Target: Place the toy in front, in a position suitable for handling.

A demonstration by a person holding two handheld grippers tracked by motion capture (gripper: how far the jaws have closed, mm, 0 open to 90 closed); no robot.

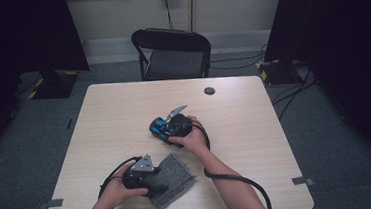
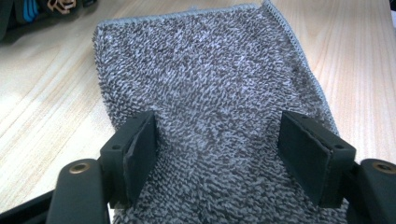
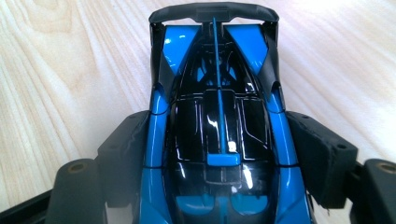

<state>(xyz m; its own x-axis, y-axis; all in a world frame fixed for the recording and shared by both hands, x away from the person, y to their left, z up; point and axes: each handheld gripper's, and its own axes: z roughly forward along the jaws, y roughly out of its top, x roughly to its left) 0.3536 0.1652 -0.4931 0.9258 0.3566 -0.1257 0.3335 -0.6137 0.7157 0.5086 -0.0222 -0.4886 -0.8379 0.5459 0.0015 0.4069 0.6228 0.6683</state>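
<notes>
Right gripper point(image 3: 219, 154) clamped on blue toy car point(image 3: 217, 116) sides, left gripper point(image 2: 224, 149) jaws wide over grey towel point(image 2: 205, 84), towel just nearer the person than car, both on table point(image 1: 124, 114)

Worktop point(image 1: 124, 114): pale wood-grain surface, smooth, matt with a soft sheen (grain lines plain in both gripper views). Cloth point(image 2: 205, 93), centre of the left gripper view: grey looped terry, rough and fuzzy, stitched hem along its upper and right edges. Toy car point(image 3: 219, 135), centre of the right gripper view: hard plastic by its look, glossy blue body, glossy black canopy with sharp highlights; rear wing duller black. Left tool point(image 2: 229, 154) and right tool point(image 3: 219, 158): matt black jaws, faces look rubbery, brass-coloured screw fittings at the lower corners.
</notes>
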